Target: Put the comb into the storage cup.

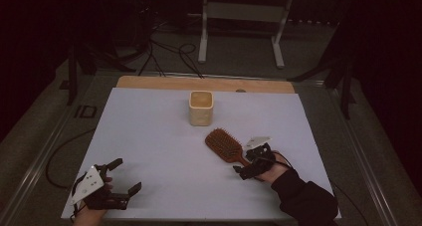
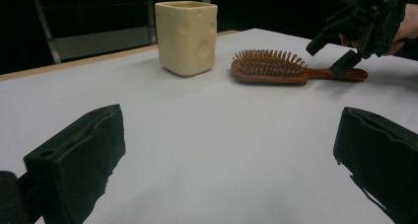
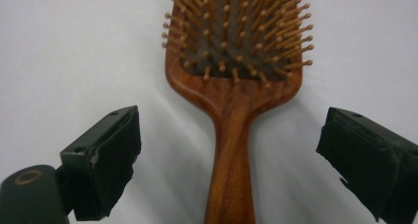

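Note:
A wooden hairbrush [image 1: 225, 144] lies bristles up on the white table cover [image 1: 159, 146], its handle towards the near right. My right gripper [image 1: 250, 161] is open and hovers over that handle. In the right gripper view the handle [image 3: 231, 150] runs up between the two spread jaws, touching neither, and the right gripper [image 3: 234, 160] holds nothing. A cream square cup [image 1: 201, 108] stands upright behind the brush. My left gripper [image 1: 125, 175] is open and empty near the front left corner. The left gripper view shows the cup [image 2: 186, 36], the brush [image 2: 276, 68] and the right gripper [image 2: 329, 56] ahead.
A wooden strip [image 1: 149, 81] borders the table's far edge. Behind it on the floor stand a white metal frame [image 1: 239, 12] and some black cables [image 1: 169, 52]. Dark stands flank the table on both sides.

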Demonstrator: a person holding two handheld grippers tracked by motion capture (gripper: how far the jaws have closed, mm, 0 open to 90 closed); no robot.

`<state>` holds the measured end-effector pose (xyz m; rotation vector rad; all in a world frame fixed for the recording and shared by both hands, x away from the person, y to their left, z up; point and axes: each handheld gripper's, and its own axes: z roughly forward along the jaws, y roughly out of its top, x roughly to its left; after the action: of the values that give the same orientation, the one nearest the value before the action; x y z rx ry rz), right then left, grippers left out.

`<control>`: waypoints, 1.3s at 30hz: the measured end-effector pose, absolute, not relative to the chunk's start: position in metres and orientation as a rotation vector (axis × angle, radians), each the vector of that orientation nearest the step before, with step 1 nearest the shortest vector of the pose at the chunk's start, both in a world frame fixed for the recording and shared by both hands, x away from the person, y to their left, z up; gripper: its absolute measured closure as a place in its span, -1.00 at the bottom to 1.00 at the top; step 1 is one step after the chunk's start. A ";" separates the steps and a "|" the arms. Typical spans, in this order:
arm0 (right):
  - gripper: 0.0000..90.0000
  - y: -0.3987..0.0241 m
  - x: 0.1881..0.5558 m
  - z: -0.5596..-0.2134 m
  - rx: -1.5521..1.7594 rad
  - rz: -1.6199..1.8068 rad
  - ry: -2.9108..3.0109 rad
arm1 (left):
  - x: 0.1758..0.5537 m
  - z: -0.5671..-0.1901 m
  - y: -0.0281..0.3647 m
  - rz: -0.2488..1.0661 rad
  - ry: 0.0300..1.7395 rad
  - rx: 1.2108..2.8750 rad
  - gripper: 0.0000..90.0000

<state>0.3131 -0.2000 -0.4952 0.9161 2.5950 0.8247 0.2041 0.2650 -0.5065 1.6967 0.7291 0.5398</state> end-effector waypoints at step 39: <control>0.15 -0.177 0.338 -0.490 0.977 0.362 2.808 | 0.203 -0.506 0.265 0.535 0.724 1.700 -1.00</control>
<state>0.3379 -0.1768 -0.4905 0.9771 2.8079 0.3623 0.2033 0.2650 -0.5062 1.7001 0.7237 0.5354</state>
